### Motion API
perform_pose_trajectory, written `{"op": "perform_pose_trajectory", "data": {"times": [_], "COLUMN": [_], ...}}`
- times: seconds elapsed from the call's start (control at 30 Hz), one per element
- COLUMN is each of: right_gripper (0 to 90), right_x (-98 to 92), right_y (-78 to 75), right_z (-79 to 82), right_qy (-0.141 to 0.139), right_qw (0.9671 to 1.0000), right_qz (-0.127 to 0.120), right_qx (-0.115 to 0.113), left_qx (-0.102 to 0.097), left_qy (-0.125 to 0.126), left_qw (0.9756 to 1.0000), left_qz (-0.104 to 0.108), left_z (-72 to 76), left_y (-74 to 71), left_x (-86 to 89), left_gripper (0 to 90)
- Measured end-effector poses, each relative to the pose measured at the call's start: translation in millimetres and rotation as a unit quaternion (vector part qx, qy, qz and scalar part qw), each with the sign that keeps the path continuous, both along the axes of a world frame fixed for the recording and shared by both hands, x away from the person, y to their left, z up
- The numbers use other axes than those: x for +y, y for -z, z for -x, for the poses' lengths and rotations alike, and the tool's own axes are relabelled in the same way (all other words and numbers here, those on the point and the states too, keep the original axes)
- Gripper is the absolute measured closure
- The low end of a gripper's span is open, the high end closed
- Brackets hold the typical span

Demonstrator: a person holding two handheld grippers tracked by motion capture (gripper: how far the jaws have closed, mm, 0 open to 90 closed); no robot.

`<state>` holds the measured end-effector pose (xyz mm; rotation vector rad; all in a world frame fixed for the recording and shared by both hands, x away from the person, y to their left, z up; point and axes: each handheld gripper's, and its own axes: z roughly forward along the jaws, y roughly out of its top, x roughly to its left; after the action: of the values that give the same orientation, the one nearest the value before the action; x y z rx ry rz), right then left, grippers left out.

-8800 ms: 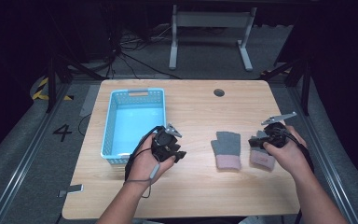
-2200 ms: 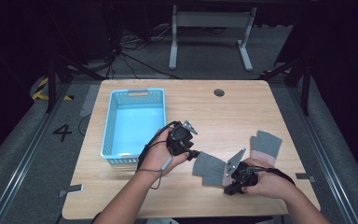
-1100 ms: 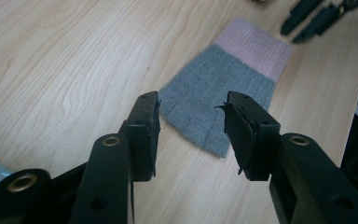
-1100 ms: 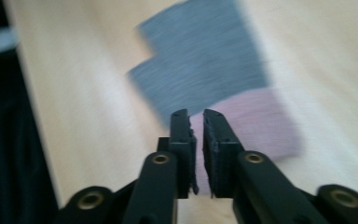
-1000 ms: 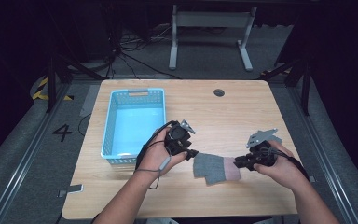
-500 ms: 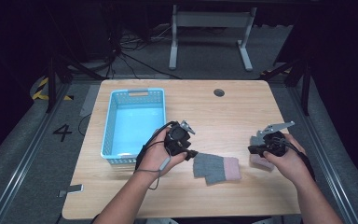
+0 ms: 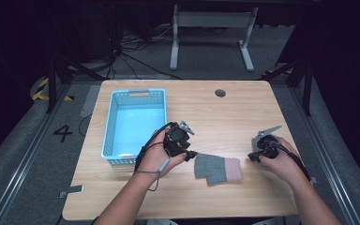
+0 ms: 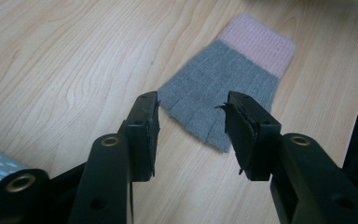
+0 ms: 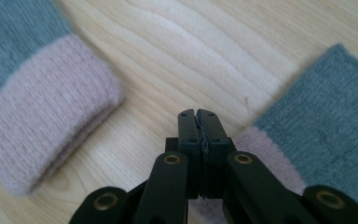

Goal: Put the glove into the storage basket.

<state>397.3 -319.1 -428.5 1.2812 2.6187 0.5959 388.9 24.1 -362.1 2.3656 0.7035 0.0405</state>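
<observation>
A wooden table (image 7: pixel 243 112) was seen from the high view, with a light-blue basket (image 7: pixel 134 124) standing on its left half, nothing visible inside. A grey fingerless glove with a pink cuff (image 7: pixel 218 169) was laid flat near the table's middle, toward the near edge, cuff pointing right. The left gripper (image 7: pixel 189 153) was held in the left hand (image 7: pixel 157 157) between the basket and that glove, jaws aimed at the glove's grey finger end. In the left gripper view the left gripper (image 8: pixel 191 133) was seen with jaws apart, nothing between them, just above or at the finger edge of the glove (image 8: pixel 223 84); contact could not be told. The right gripper (image 7: pixel 252 157) was held in the right hand (image 7: pixel 281 161) at the right side of the table, well apart from the flat glove. In the right gripper view the right gripper (image 9: pixel 198 116) was seen with jaws pressed together, tips empty, over bare wood. A second glove (image 9: pixel 321 135), also grey with a pink cuff, was seen right of and partly under those jaws; whether it was touched could not be told. The first glove's pink cuff (image 9: pixel 42 112) was seen at the left of that view, blurred.
</observation>
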Motion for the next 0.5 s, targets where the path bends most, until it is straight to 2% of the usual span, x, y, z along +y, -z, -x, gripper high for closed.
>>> {"op": "perform_pose_trajectory", "data": {"times": [0.2, 0.3, 0.5], "right_gripper": [89.4, 89.3, 89.3], "right_x": [-12.3, -20.3, -33.6], "right_y": [0.4, -0.6, -1.4], "right_z": [6.3, 8.5, 10.5], "right_qy": [0.019, 0.028, 0.047], "right_qw": [0.9993, 0.9989, 0.9974], "right_qz": [0.024, 0.027, 0.032], "right_qx": [0.02, 0.026, 0.044], "left_qx": [-0.003, -0.004, -0.003], "left_qy": [0.006, 0.014, 0.012], "left_qw": [1.0, 0.9999, 0.9999], "left_qz": [0.001, 0.0, 0.003], "left_z": [-1.3, -3.3, -3.5], "left_y": [-2.0, -2.7, -2.9], "left_x": [-3.7, -5.9, -7.0], "left_gripper": [55.2, 55.2, 55.2]}}
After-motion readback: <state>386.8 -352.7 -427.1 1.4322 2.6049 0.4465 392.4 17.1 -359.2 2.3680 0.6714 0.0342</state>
